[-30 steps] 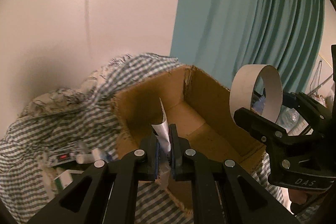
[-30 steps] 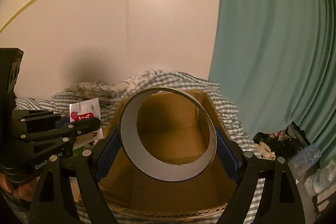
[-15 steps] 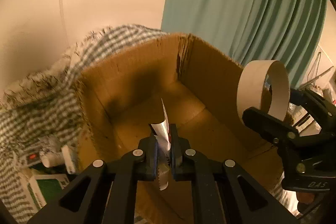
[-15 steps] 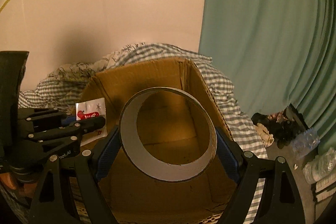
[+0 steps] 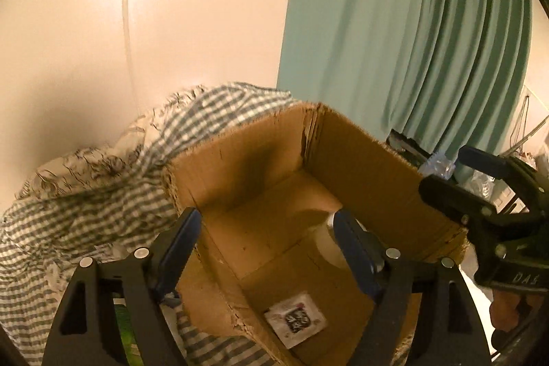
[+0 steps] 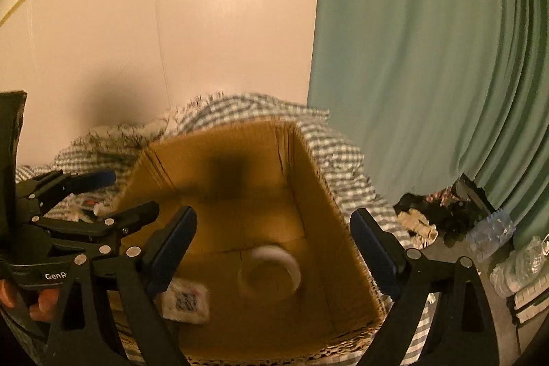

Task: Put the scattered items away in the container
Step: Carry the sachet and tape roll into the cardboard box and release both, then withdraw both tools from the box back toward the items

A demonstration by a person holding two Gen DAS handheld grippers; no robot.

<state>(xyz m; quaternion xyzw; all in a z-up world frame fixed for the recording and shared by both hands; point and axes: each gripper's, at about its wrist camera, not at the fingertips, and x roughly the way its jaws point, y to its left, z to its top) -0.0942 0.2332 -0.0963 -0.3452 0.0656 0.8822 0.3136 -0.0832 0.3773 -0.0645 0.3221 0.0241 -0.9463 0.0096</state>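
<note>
Now both grippers hover over box (image 6: 319, 180), jaws apart, holding nothing: left gripper (image 5: 267, 246), right gripper (image 6: 274, 249). Ring (image 6: 271, 270) lies on box floor toward right wall. Sachet (image 6: 185, 299) flat on floor near front-left corner. Box sits on checked cloth (image 5: 85, 204); curtain (image 6: 429, 57) behind.

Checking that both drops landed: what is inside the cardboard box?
On the cardboard box floor lie a white tape ring and a small white sachet with a dark printed square. The near corners are hidden behind the gripper fingers.
</note>
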